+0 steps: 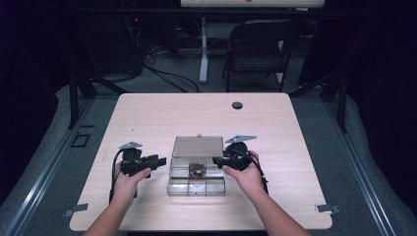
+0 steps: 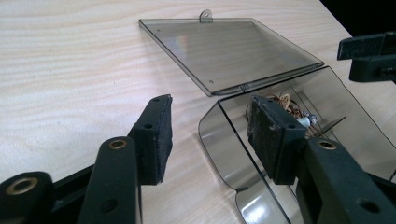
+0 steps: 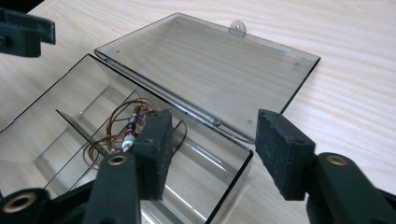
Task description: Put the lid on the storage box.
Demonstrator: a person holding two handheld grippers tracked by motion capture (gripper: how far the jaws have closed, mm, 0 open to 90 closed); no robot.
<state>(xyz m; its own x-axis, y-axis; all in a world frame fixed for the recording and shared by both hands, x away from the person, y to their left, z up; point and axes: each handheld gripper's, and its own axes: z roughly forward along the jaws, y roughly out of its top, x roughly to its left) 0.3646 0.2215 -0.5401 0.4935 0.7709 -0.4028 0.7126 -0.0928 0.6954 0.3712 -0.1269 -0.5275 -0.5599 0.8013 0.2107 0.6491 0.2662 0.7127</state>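
We see one pale wood-grain table (image 1: 147, 113) carrying one clear plastic compartment box (image 1: 196, 186), its flat smoky lid (image 1: 196, 146) thrown fully back on the hinge and lying level on the wood, a small tab at its far edge. Thin clear walls divide the box; one compartment in its far row holds a single tangle of coppery wire and small beaded parts (image 1: 197, 168). Two hands (image 1: 129, 183) hold two black grippers, one on each side of the box. We find the left gripper (image 2: 210, 133) with jaws spread, one rough black pad over bare table, the other over the box's rounded corner, nothing pinched. The right gripper (image 3: 212, 147) likewise stands open, astride the box's corner by the hinge, pads pressing nothing
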